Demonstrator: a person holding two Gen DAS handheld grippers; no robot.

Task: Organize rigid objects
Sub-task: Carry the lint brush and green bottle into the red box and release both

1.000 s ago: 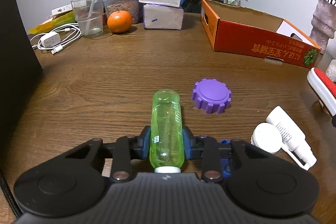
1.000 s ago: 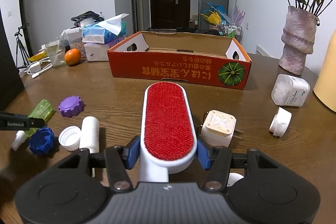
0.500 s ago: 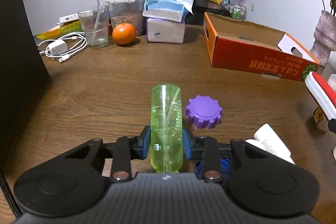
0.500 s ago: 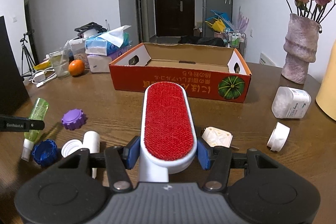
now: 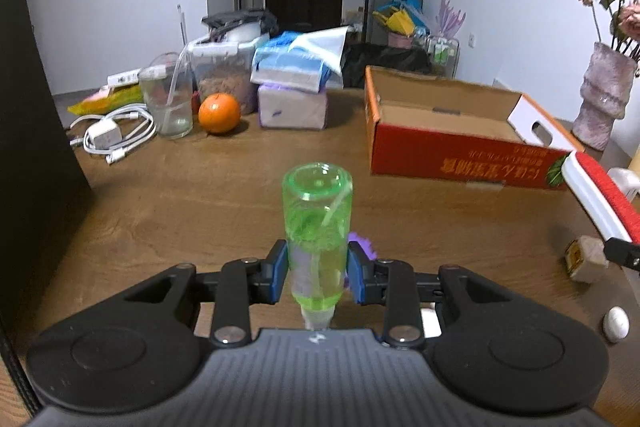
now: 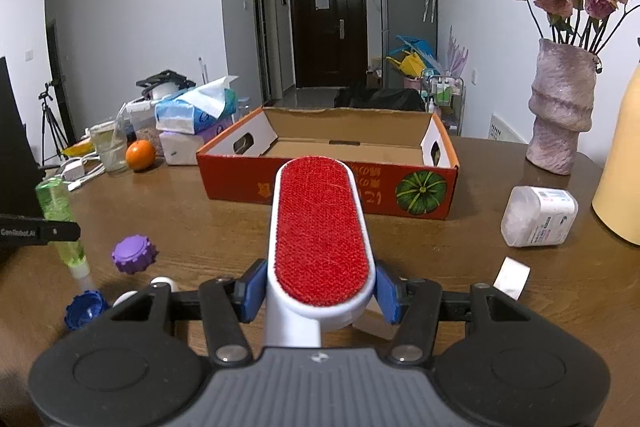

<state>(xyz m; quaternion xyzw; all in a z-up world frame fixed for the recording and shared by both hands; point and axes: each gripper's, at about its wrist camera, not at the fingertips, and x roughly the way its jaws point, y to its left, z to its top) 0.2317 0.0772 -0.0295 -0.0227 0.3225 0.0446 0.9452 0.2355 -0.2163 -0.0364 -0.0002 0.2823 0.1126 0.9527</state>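
My left gripper (image 5: 318, 277) is shut on a clear green bottle (image 5: 318, 223) and holds it above the wooden table, base pointing forward. The bottle also shows in the right wrist view (image 6: 60, 219) at far left. My right gripper (image 6: 320, 285) is shut on a white lint brush with a red pad (image 6: 320, 227), raised above the table; it also shows in the left wrist view (image 5: 600, 195). An open orange cardboard box (image 6: 328, 167) sits ahead of the brush and also shows in the left wrist view (image 5: 460, 131). A purple cap (image 6: 134, 254) and a blue cap (image 6: 86, 309) lie on the table.
A white jar (image 6: 538, 215) and its white lid (image 6: 512, 277) lie at right, near a pink vase (image 6: 560, 115). An orange (image 5: 219, 113), a glass (image 5: 168, 99), a white charger with cable (image 5: 108, 135) and tissue packs (image 5: 296, 87) stand at the back left.
Both grippers have risen. The green bottle has lifted off the table and tilted up; the purple cap is now mostly hidden behind it. The brush is higher, nearer the box.
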